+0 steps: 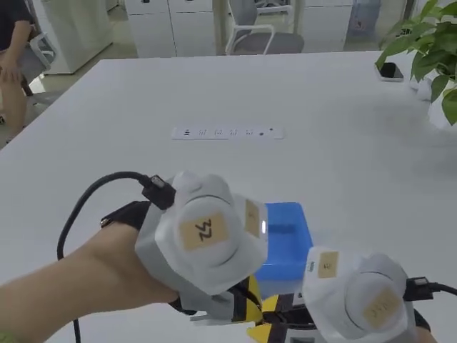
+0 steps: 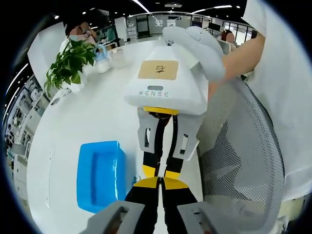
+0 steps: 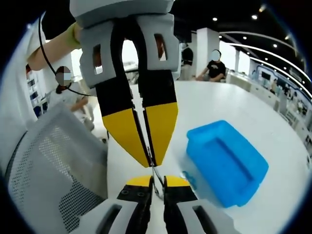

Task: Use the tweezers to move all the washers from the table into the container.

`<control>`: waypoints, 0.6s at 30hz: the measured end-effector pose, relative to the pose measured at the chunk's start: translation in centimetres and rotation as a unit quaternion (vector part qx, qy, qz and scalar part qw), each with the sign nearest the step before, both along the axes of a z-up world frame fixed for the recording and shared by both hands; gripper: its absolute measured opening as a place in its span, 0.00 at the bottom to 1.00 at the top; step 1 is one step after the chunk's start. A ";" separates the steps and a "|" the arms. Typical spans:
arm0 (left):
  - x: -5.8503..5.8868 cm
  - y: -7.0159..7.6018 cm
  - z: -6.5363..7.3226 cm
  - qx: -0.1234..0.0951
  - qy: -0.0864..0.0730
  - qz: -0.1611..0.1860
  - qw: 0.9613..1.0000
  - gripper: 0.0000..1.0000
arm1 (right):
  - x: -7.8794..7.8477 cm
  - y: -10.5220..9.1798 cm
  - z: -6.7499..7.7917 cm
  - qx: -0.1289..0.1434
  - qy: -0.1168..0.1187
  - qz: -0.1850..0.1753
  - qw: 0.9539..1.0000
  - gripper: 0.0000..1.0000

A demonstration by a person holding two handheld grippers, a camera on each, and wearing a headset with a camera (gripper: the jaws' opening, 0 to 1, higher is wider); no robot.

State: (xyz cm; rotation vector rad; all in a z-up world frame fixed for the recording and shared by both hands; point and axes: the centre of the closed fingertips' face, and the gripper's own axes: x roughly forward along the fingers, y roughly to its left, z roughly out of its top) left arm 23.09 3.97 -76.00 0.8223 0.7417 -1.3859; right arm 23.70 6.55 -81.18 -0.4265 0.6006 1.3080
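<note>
Tweezers [image 3: 154, 179]: in the right gripper view I read them as a thin metal sliver running from the left gripper's [image 3: 150, 158] tips down between the right gripper's [image 3: 157, 184] own jaws. Left jaws look pinched together on the upper end. Right jaws are narrow around the lower end; I can't tell whether they clamp it. Container [image 3: 233, 194] sits just right of the meeting point, open side up. A small glint [image 3: 185, 174] at its near corner is too small to call a washer.

Left gripper view: right gripper [image 2: 158, 171] faces me tip to tip with the left gripper [image 2: 160, 184], both pairs of jaws nearly together. Container [image 2: 83, 175] lies to the left on the table.

Head view: left gripper [image 1: 253, 304] and right gripper [image 1: 289, 318] meet low in frame, container [image 1: 289, 246] just behind them on the table [image 1: 300, 143].

Judgement: I'm seating the tweezers, not yet picking. Next: settle one firm grip, free the other gripper, then find a washer.
</note>
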 end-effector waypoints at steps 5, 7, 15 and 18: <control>0.0 -0.2 1.2 -0.054 0.006 0.015 0.998 0.03 | 0.2 -0.7 -0.1 0.006 0.024 -0.032 0.999 0.04; 0.1 -0.1 1.5 -0.062 -0.001 0.011 0.998 0.03 | 0.1 -0.8 -0.1 0.006 0.021 -0.035 0.999 0.04; -0.1 -0.2 1.0 -0.052 -0.002 0.002 0.999 0.06 | -0.1 -0.5 -0.1 -0.001 0.010 -0.031 0.999 0.03; -0.4 -0.4 0.8 -0.050 -0.003 -0.009 0.999 0.00 | -0.2 -0.5 -0.2 -0.003 0.008 -0.031 0.999 0.04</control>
